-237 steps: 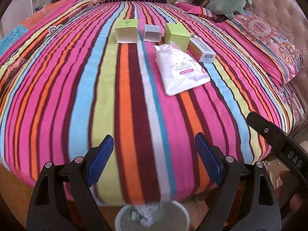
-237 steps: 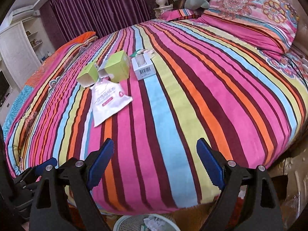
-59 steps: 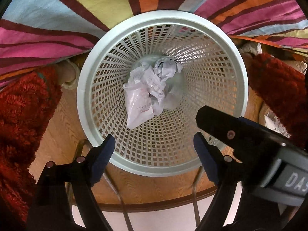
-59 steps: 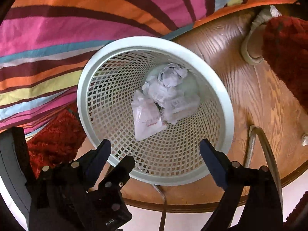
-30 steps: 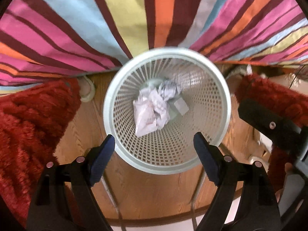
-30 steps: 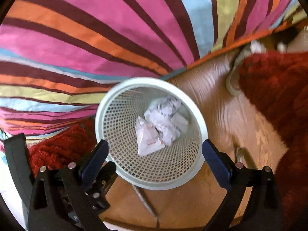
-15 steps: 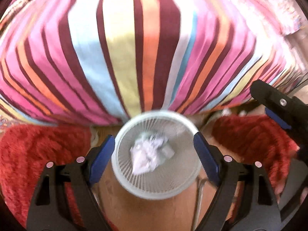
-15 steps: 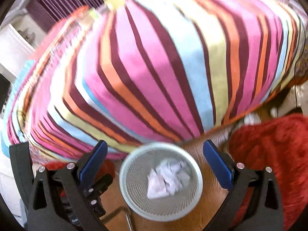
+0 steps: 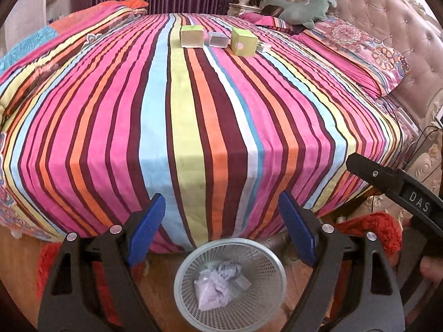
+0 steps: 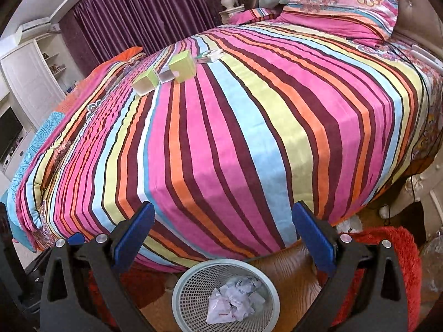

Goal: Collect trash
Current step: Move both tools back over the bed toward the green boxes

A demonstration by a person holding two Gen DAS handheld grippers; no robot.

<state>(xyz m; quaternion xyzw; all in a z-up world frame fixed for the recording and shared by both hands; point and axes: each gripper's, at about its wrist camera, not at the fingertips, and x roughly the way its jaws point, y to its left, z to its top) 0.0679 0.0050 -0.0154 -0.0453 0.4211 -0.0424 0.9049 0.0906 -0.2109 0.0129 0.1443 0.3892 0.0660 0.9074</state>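
Observation:
A white mesh waste basket (image 9: 277, 268) stands on the wood floor at the foot of the bed, with crumpled white wrappers (image 9: 218, 282) inside; it also shows in the right wrist view (image 10: 191, 279). On the far part of the striped bed lie a pale green box (image 9: 191, 36), a small grey box (image 9: 218, 39), a green cube box (image 9: 243, 42) and a flat carton (image 9: 264, 47). The same boxes show in the right wrist view (image 10: 181, 66). My left gripper (image 9: 221, 229) is open and empty above the basket. My right gripper (image 10: 223, 242) is open and empty.
The striped bedspread (image 9: 193, 116) fills the view. A red shaggy rug (image 9: 382, 232) lies on the floor at both sides. Pillows (image 9: 357, 44) and a plush toy (image 9: 301, 5) sit by the tufted headboard. The right gripper's body (image 9: 401, 191) shows at the left view's right edge.
Both grippers have tilted up from looking down into the basket to looking across the bed. The white pouch and barcode box seen earlier on the bed are gone from it.

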